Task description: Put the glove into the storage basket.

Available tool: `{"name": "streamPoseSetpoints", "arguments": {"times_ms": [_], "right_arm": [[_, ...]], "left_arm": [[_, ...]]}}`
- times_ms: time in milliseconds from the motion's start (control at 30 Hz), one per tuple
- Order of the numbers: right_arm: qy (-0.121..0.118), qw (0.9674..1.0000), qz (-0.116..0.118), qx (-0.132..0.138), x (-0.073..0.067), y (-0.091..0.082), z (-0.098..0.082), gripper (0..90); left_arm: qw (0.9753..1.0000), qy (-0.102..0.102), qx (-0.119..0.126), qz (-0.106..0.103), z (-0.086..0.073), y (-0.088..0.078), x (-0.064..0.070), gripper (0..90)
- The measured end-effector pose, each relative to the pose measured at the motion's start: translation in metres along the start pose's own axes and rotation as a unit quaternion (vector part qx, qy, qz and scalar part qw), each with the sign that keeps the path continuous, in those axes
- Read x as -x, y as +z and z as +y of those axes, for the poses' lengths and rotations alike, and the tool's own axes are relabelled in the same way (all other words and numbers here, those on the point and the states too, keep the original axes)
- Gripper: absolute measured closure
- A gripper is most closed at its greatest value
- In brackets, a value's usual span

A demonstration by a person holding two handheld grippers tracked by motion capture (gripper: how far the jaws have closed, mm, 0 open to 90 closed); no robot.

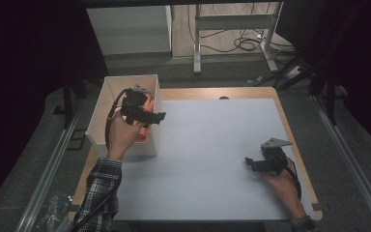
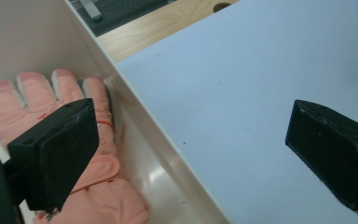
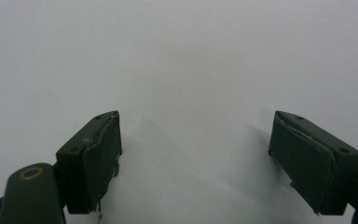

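Observation:
A pink padded glove (image 2: 98, 186) lies flat inside the white open box (image 1: 101, 104) at the table's left; part of the glove (image 1: 145, 131) shows past the hand in the high view. My left gripper (image 1: 155, 116) hangs over the box's right wall (image 2: 135, 112), open, one jaw above the glove and the other above the white mat. In its own view, the left gripper (image 2: 191, 154) holds nothing. My right gripper (image 1: 251, 163) rests low over the white mat (image 1: 212, 154) at the right, open and empty, jaws wide in its own view (image 3: 196, 163).
The white mat (image 3: 177, 60) covers most of the wooden table (image 1: 193, 93). A grey floor and metal rails (image 1: 53, 159) flank the table. Desk legs and cables (image 1: 241, 43) stand beyond the far edge. A crumpled plastic bag (image 1: 53, 208) lies at the bottom left.

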State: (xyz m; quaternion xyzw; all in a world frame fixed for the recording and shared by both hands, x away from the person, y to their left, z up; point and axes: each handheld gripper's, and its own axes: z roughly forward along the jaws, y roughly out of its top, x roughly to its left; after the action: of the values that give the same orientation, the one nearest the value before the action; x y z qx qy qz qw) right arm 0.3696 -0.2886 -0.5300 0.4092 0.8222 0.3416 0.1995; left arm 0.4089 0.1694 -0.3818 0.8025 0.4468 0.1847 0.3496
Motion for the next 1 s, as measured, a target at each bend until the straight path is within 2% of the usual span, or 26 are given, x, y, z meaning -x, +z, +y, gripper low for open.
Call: {"name": "streamPoseSetpoints", "arguments": {"times_ms": [267,400,533,767,1000], "right_arm": [[0.0,1.0,0.0,0.0,0.0,0.0,0.0,17.2],[0.0,1.0,0.0,0.0,0.0,0.0,0.0,17.2],[0.0,1.0,0.0,0.0,0.0,0.0,0.0,17.3],[-0.001,1.0,0.0,-0.001,0.0,0.0,0.0,17.2],[0.0,1.0,0.0,-0.001,0.0,0.0,0.0,17.2]], "left_arm": [[0.9996,0.018,0.007,-0.019,-0.001,0.004,0.02,2.9],[0.9989,0.033,0.012,-0.032,-0.002,0.007,0.035,2.9],[0.9982,0.042,0.014,-0.04,-0.003,0.01,0.044,2.9],[0.996,0.063,0.02,-0.061,-0.007,0.018,0.068,2.8],[0.9938,0.073,0.021,-0.081,-0.012,0.027,0.084,2.8]]}}
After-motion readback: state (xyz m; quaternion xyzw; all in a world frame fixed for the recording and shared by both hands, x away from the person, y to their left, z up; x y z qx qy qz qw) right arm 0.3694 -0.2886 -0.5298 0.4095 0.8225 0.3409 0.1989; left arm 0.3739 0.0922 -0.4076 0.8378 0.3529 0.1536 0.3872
